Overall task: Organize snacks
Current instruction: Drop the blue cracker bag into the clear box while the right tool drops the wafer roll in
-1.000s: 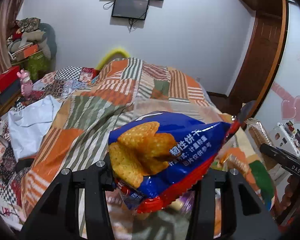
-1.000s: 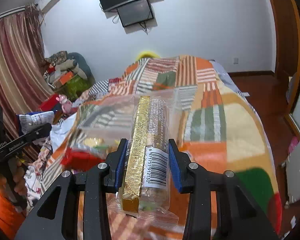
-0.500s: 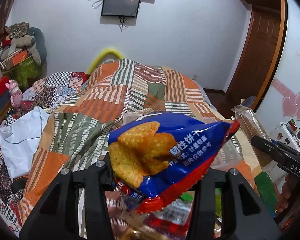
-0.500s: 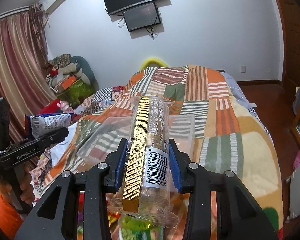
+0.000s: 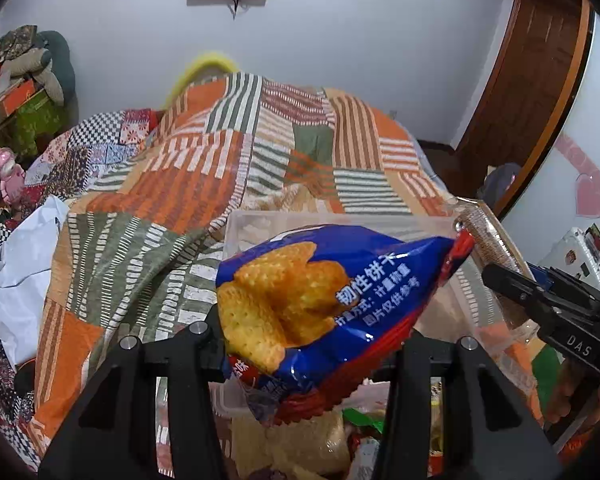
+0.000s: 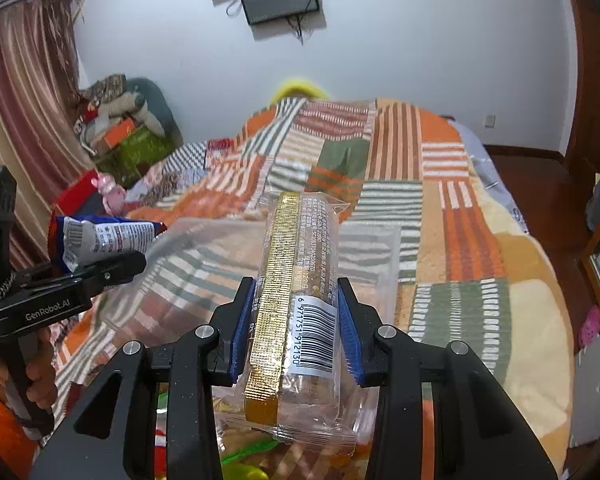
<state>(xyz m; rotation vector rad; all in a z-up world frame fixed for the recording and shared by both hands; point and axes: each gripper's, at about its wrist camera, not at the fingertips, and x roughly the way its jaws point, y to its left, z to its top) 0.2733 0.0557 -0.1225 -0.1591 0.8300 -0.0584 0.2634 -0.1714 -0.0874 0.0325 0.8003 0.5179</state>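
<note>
My left gripper point(image 5: 312, 344) is shut on a blue and red biscuit bag point(image 5: 324, 296), which hangs just in front of a clear plastic box point(image 5: 340, 222) on the bed. In the right wrist view my right gripper point(image 6: 296, 320) is shut on a clear cracker packet point(image 6: 300, 280) with a gold strip, its blue pads point(image 6: 242, 320) pressed to the sides. The packet hangs over the same clear box point(image 6: 204, 264). Each view shows the other gripper: the right gripper point(image 5: 512, 284) with its packet point(image 5: 496, 248), and the left gripper point(image 6: 112, 270) with the blue bag point(image 6: 100, 236).
Several loose snack packets point(image 5: 320, 440) lie below the grippers at the near edge. A patchwork quilt point(image 5: 204, 184) covers the bed. A white cloth point(image 5: 16, 264) lies to the left. Clutter point(image 6: 120, 128) is piled by the curtain, and a wooden door point(image 5: 532, 80) stands at the right.
Both grippers have moved forward and slightly down over the bed, keeping hold of their snacks. The clear box has come into view right in front of them, with the loose snacks below.
</note>
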